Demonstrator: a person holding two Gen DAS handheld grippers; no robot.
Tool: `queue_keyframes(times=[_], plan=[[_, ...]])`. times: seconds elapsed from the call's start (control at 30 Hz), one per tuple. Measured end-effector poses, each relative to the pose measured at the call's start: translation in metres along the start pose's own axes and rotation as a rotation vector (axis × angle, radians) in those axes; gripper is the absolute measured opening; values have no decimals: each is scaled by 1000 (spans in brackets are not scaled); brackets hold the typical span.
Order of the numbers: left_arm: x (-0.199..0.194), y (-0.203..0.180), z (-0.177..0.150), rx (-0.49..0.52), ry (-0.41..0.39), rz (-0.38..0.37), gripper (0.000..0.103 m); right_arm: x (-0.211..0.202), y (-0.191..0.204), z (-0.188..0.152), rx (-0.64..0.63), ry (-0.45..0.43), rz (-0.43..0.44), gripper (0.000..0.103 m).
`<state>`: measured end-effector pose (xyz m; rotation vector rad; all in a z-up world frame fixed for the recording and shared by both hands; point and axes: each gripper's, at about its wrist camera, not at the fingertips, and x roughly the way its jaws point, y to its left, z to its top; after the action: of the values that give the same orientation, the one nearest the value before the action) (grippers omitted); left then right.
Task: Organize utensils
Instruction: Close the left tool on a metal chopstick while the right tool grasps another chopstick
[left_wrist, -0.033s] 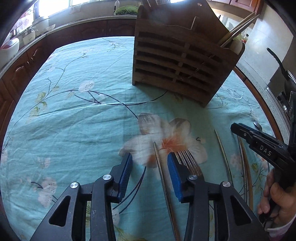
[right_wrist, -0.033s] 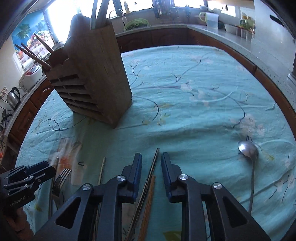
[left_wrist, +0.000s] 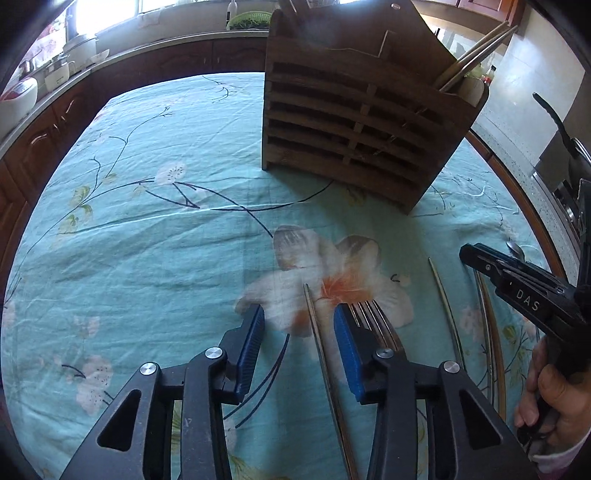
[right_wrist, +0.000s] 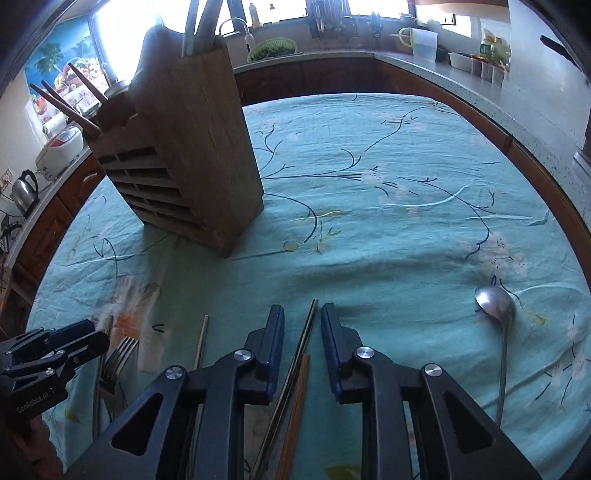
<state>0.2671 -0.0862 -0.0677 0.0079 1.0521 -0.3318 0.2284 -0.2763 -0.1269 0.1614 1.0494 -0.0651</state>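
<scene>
I count two tools of mine: my left tool (left_wrist: 299, 312) and my right tool (right_wrist: 303, 321). One wooden holder (left_wrist: 354, 122) stands on the surface. Three sticks (right_wrist: 62, 105) stand in its end slot, and two handles (right_wrist: 201, 29) rise from its top. Lying flat are one fork (left_wrist: 371, 315) and one spoon (right_wrist: 495, 304). I make out at least four loose chopsticks: a single chopstick (left_wrist: 317, 332), a second chopstick (left_wrist: 445, 306), and a close pair (left_wrist: 489, 332) whose exact number I cannot settle.
</scene>
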Motion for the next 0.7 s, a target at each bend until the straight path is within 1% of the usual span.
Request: queue_keyframes(times=[0.07,0.13,0.2,0.23,0.27,0.3,0.43,0.57,0.7], plan=[[3,-10,-1,50,0,41,35,1,6,-1,-32,-8,-29,17],[5,-23,-3,120,-10,83,32,2,8,-3,-34,-16,-30,12],[7,-27,-2,140,-13,73,18,3,8,-3,-20,-21,-26,8],[8,-27,0,142,-12,65,16,2,8,-4,-14,-24,-26,7],[9,-25,0,141,-14,57,9,2,8,-4,-1,-26,-20,7],[9,-23,1,137,-16,49,6,2,6,-4,16,-26,-5,6],[10,-13,3,101,-10,7,4,-4,-3,-1,103,-17,95,4],[-7,-1,2,47,-25,-60,2,-28,-7,-1,137,-61,156,4],[-38,12,-2,6,-75,-121,2,-66,-8,-1,155,-129,198,4]])
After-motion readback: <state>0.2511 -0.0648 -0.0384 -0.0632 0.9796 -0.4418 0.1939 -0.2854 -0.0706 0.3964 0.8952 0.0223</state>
